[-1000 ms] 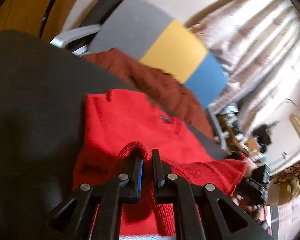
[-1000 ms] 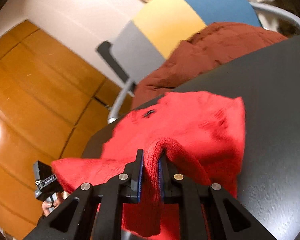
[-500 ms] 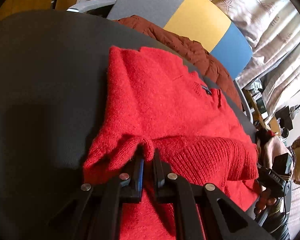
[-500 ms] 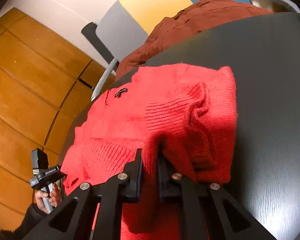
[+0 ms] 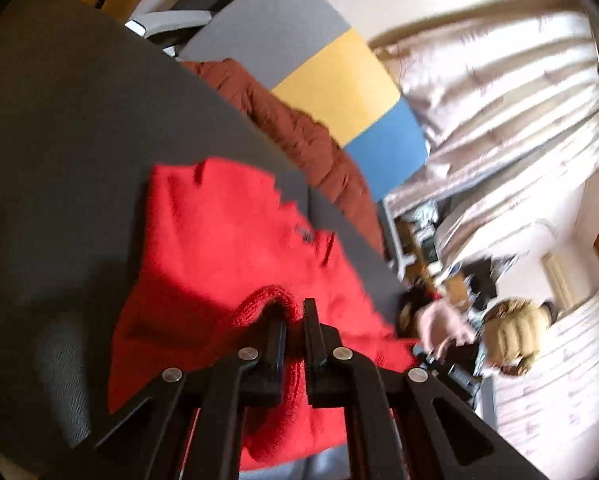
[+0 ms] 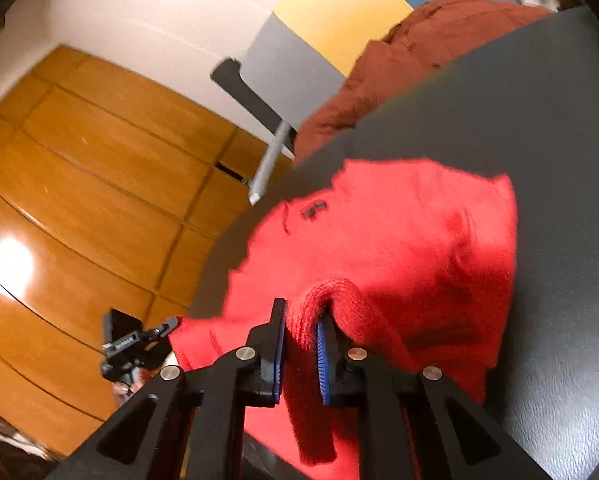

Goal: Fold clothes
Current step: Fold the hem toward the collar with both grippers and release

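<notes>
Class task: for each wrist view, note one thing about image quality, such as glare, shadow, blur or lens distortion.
Left wrist view: motion blur smears the curtains and the hand; the fisheye bends the black table edge. Right wrist view: a bright glare spot sits on the wooden panelling; the red sweater shows a dark shadow beside the right gripper.

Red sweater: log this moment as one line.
stage: folding | left gripper: shut on red sweater | right gripper: shut on red sweater | pinched knit raised above black table
</notes>
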Motion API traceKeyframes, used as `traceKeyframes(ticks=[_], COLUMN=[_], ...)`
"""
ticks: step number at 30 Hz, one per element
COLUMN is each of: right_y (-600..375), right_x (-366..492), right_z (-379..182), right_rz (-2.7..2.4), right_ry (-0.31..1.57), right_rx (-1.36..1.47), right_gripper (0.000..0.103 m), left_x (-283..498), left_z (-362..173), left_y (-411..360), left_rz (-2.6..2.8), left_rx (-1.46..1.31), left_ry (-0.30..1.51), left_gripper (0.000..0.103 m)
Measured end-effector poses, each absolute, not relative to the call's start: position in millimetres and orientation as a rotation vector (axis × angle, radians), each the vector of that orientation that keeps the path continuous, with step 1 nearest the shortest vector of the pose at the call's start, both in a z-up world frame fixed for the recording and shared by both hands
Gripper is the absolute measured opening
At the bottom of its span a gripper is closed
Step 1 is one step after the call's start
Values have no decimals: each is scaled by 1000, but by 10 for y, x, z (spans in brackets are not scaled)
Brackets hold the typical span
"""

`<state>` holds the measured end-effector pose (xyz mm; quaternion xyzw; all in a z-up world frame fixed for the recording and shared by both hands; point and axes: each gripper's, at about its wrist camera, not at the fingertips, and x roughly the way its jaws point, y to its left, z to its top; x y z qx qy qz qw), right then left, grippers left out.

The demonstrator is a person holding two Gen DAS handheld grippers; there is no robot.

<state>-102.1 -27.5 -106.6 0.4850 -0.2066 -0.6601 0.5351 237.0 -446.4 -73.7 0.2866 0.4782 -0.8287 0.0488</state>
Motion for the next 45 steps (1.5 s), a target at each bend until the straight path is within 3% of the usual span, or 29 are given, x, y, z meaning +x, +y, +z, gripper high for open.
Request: traceKeyframes(ticks=[4,10,11,12,15,21,24,29,32,40,45], right_y=[-416,-424,-423,-421,-417,-449,-541,-719,-698,-644,-430], right_x=[-1282,-1370,-1381,-1391,-1421,-1302,-1194,-1155,-1210,-1359,-1126], right_z=[-1155,-1232,-1241,-1251,-1280,-1173,-1175,-1171,-1129,-1019,-1153], right_rz=[-1609,-1570,-1561,-1553,-1527,-1448,-1437,-1413,-1435,-1491,-1601], right_ry=[-596,-704,-720,-737,-786,-739,-646,-597,-657,-814,-681], right_rx=[1213,1233,1234,1236,1239,1254,1287,1296,1260,1159,1169], right_gripper=[14,25,36,53,82,100,102,103,103,103,103], left_x=[2150,1891,1899,1909,2041,2124,1956,1415,1060,1066,1493], left_z=[-770,-1358,-1363,-1364,-1197,-824,-722,-1067,-1185,-575,-570], left_y=[-4754,-5136,-5139,-5142,-5126,-4769,-4238,-3598,-3652,-4489,-4622], left_rz=[-2423,-2103,-2108,-2113,-2158,-2471,-2709,-2731,-2674,-2575,-2529], left_rx=[810,925,918,911,871,941,1151,1517,1478,909,874], left_ry=[1566,1670,1675,1678,1590,1381,1206,982,1030,1134,1008], left_gripper=[5,11,15,19,22,24,24,24,24,27,28])
